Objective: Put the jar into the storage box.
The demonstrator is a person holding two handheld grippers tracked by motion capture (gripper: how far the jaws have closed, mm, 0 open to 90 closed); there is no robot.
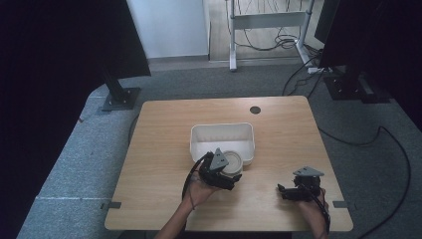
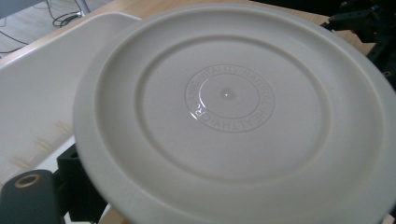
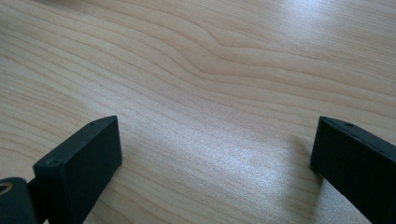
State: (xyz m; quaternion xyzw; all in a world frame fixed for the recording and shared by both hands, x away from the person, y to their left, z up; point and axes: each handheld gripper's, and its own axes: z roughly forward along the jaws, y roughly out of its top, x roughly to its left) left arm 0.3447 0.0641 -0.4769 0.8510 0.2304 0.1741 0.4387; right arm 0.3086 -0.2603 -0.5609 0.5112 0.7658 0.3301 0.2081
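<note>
Left gripper [image 1: 230, 172] sat at the near edge of the white rectangular tub [image 1: 222, 132], mid-table, with the person's left hand [image 1: 199, 191] under it, palm side up. It held a round off-white plate [image 1: 232, 160], which lay at the tub's near wall, partly over the rim, tilted rather than flat. In the left gripper view the plate [image 2: 233, 116] faced the camera with concentric rings and a ring of embossed lettering around the centre; lettering too soft to read in full. One black jaw was visible at the lower left, right against the plate's edge; the other jaw was hidden behind the plate, so the clamp looked closed on the rim, can't confirm from both sides. The tub [image 2: 42, 93] showed behind the plate on the left of that view, inside bare as far as visible. Right gripper [image 1: 288, 191] was well apart from the tub, near the right front corner of the wooden table [image 1: 164, 124], held low in the right hand [image 1: 313, 211]. In the right gripper view the jaws stood wide apart, nothing between them, just wood grain of the table [image 3: 210, 93] close below. Dark round grommet [image 1: 255, 109] near the far edge of the table
</note>
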